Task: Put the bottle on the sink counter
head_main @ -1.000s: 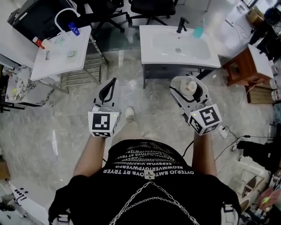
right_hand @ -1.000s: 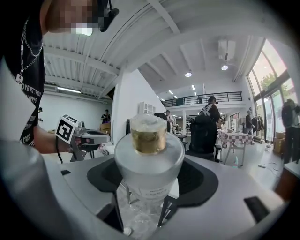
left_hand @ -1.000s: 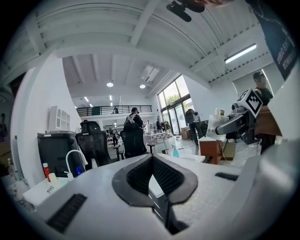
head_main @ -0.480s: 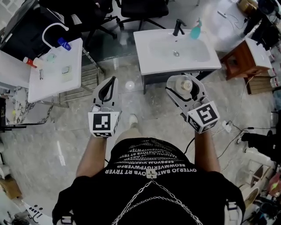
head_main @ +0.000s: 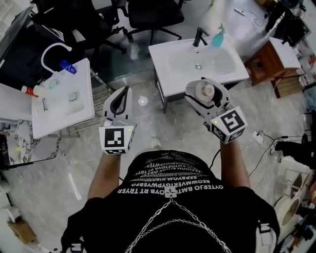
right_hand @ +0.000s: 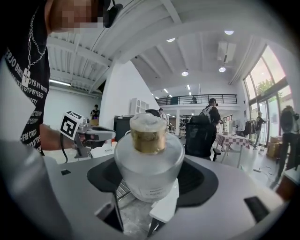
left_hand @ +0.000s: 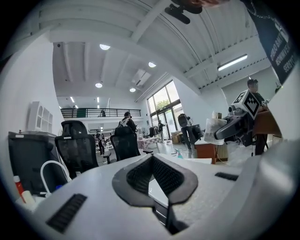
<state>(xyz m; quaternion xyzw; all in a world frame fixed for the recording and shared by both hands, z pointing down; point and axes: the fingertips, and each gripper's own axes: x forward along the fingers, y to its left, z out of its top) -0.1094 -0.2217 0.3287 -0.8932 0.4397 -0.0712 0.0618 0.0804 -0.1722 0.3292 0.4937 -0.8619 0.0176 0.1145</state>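
A frosted clear bottle with a gold neck and pale cap sits upright between the jaws of my right gripper, which is shut on it. In the head view the bottle hangs just short of the near edge of the white sink counter, over the floor. The sink has a black tap and a teal soap bottle at its back. My left gripper is shut and holds nothing, out over the floor to the left of the sink; its pads meet in the left gripper view.
A second white basin stand with a hose and small bottles is at the left. A brown wooden cabinet stands right of the sink. Black office chairs are behind it. Cables lie on the marble floor at the right.
I have walked closer to the sink: it has slid nearer in the head view. My right gripper with the bottle now reaches its front edge. The left gripper keeps its pose.
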